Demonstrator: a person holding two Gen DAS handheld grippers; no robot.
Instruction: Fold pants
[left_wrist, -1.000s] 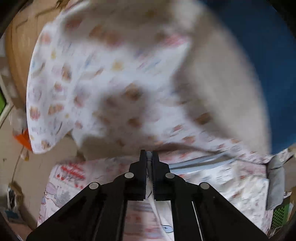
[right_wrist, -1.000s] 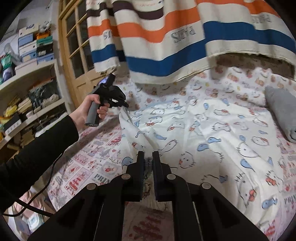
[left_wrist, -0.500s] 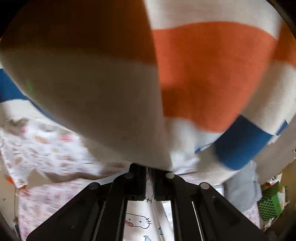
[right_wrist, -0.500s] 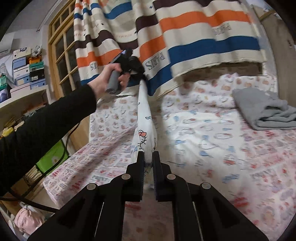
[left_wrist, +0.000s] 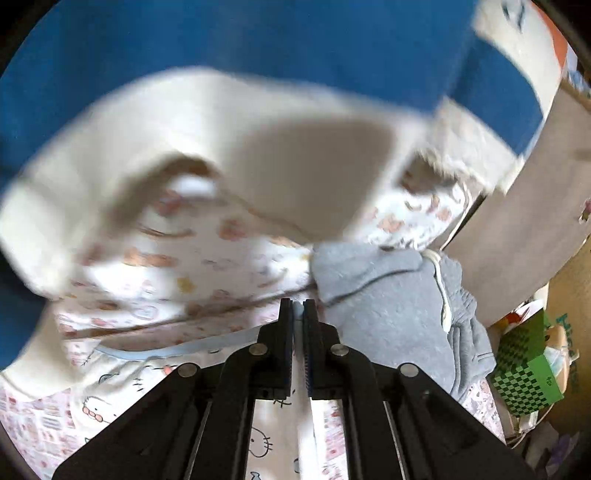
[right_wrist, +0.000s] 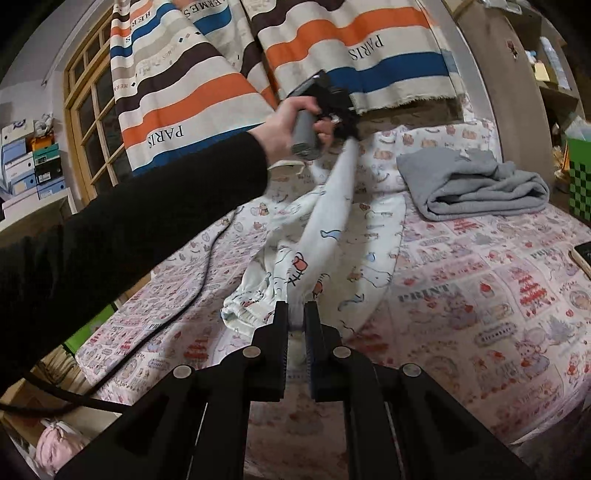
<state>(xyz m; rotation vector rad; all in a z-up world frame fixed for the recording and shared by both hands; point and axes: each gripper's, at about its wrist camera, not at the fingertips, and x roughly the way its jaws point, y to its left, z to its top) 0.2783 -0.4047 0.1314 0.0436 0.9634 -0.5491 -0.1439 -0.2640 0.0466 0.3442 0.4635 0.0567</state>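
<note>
Since a second earlier, the white cartoon-print pants (right_wrist: 317, 236) had swung from the bed's window side toward the grey folded blanket (right_wrist: 476, 184), stretched taut above the patterned bedsheet (right_wrist: 498, 302). Left gripper (right_wrist: 349, 134) and right gripper (right_wrist: 295, 314) were both clamped on the fabric. Striped curtain (right_wrist: 207, 92) hung behind.

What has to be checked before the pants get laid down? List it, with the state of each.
1. Left gripper shut on the pants: ok.
2. Right gripper shut on the pants: ok.
3. Fabric taut between the two grips: ok.
4. Rest of the pants smooth: not ok, bunched on the bed.
5. Grey garment clear of the pants: ok.
6. Which edge each gripper holds: cannot tell.
</note>
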